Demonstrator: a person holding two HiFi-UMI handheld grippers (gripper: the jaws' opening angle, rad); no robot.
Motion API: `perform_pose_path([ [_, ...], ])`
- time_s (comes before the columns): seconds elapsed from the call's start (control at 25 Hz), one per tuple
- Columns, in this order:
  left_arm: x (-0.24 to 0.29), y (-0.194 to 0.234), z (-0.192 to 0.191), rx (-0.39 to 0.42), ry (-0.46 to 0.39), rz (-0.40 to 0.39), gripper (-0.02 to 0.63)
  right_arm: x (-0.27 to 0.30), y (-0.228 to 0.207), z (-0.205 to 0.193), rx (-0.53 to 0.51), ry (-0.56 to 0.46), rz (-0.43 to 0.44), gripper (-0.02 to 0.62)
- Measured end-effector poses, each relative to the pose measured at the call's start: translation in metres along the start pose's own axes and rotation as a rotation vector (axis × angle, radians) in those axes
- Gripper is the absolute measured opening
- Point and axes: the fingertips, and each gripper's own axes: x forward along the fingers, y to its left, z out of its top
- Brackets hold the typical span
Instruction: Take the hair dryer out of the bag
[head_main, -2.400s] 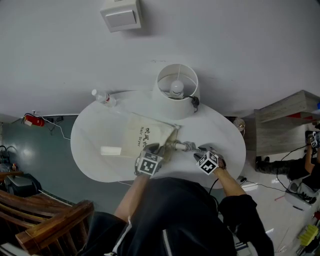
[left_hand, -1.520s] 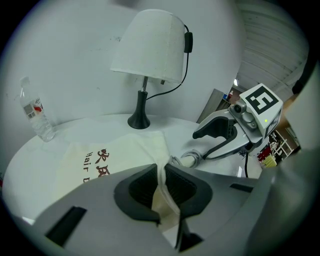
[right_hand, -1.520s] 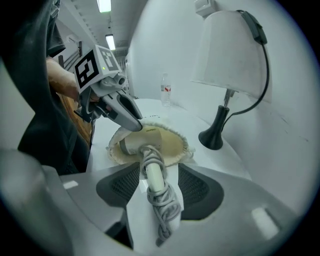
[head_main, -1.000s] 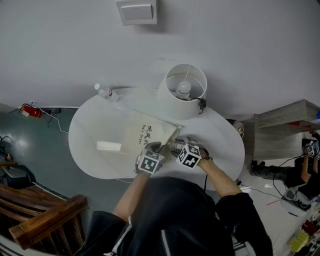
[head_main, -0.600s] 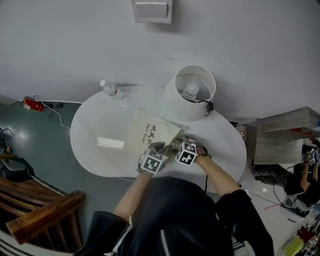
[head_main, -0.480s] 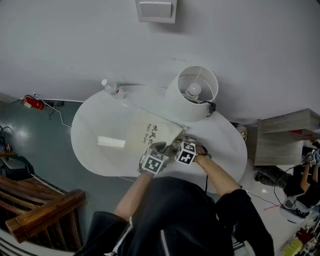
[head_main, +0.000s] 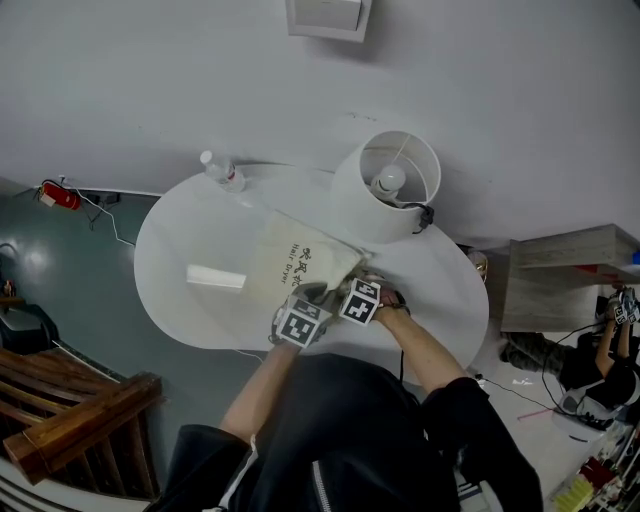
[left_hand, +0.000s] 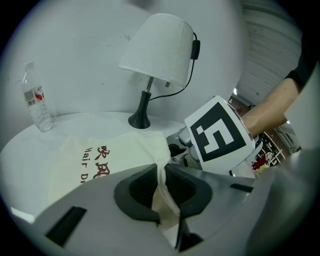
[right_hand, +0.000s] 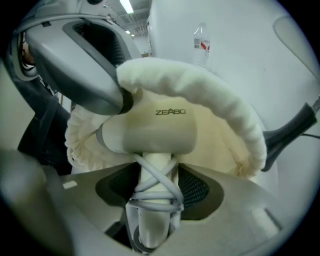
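The cream drawstring bag lies on the white table, its mouth toward me. My left gripper is shut on the bag's rim fabric and holds the mouth open. A cream hair dryer marked ZEABO pokes out of the bag's gathered mouth. Its handle, wrapped in grey cord, sits between the jaws of my right gripper, and both pads touch the cord. In the head view the left gripper and right gripper are side by side at the table's near edge.
A white-shaded lamp stands just behind the bag, its black base and cord close to the grippers. A water bottle stands at the far left rim. A small white box lies left of the bag.
My right gripper has moved left and down, from the table's right side to the bag's mouth, over the dryer's handle. The left gripper has kept its hold on the rim.
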Motion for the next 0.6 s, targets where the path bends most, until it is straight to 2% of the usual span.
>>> perform_pose_path([
  [0.24,0.001,0.001,-0.002,0.006,0.006,-0.013,0.051,-0.003,-0.001,0.003,0.031,-0.019,-0.030,0.207],
  [0.6,-0.001,0.000,-0.002,0.021,0.012,-0.032,0.051,-0.012,-0.001,0.001,0.088,-0.039,-0.059,0.199],
])
